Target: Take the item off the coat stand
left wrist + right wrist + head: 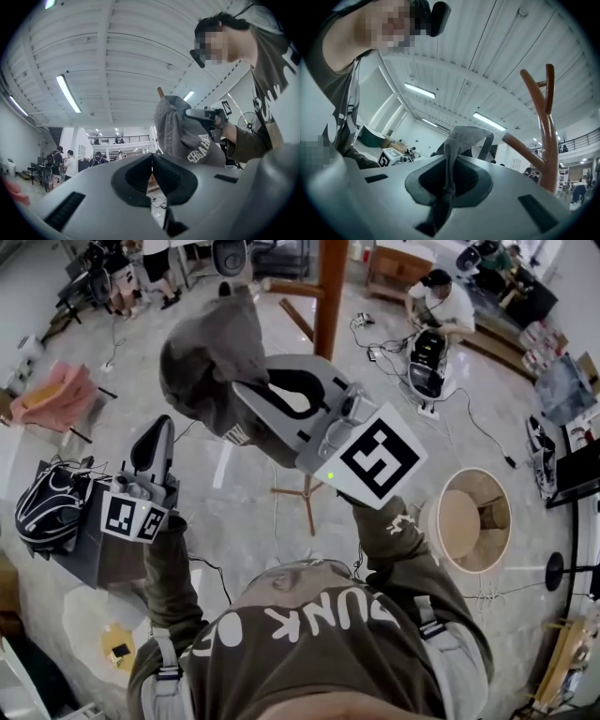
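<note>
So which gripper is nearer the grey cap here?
Right. The right gripper has its jaws shut on the cap; the left gripper is apart from it, to its left, jaws together.

The shirt [319, 634] was olive (white lettering); grey left gripper [159, 432] and right gripper [258, 395] bore black-and-white marker cubes [380, 457].

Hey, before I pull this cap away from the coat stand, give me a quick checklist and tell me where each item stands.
1. Right gripper clamped on the cap: ok, fabric is pinched between its jaws.
2. Cap clear of the stand: cannot tell; a peg runs close beside it in the right gripper view.
3. Left gripper free to help: ok, jaws together with nothing between.
4. Left gripper apart from the cap: ok, it sits lower and to the left in the head view.
</note>
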`<state>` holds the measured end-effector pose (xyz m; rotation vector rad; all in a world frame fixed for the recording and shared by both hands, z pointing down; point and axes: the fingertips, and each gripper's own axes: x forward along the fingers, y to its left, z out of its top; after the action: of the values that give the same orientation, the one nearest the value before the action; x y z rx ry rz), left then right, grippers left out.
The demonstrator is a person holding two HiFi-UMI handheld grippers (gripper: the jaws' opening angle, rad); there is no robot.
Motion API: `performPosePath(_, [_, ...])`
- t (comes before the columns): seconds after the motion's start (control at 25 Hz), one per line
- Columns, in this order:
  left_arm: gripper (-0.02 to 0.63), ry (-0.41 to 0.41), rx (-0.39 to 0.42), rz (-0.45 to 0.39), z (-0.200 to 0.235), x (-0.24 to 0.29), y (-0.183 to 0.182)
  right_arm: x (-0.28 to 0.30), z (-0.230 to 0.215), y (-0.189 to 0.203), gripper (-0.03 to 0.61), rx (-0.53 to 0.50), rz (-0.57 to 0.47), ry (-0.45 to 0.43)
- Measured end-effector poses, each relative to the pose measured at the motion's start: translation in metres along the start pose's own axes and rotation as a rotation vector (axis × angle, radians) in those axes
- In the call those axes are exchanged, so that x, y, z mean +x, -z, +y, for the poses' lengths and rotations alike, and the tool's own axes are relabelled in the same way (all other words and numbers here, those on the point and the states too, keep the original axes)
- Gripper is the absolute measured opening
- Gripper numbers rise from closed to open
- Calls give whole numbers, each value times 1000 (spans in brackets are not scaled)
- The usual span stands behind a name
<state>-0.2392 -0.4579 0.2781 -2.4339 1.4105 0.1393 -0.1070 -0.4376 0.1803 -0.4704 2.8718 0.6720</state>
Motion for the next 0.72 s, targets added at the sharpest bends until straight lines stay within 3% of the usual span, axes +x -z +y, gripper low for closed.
performPosePath(0.16, [5,-6,0,6,0,-7,2,2,26,17,21,4,28,-34])
performPosePath(0.36, [5,-3,-7,13,-6,-11,3,-23,46,46,21,60,49,-13])
performPosePath(0.56, [5,2,-28,25,-29,-8,6,-94,33,66,21,153,65,100])
performPosePath(0.72, [5,11,-47,50,-54,-7,11,-146,7,71,21,144,70,182])
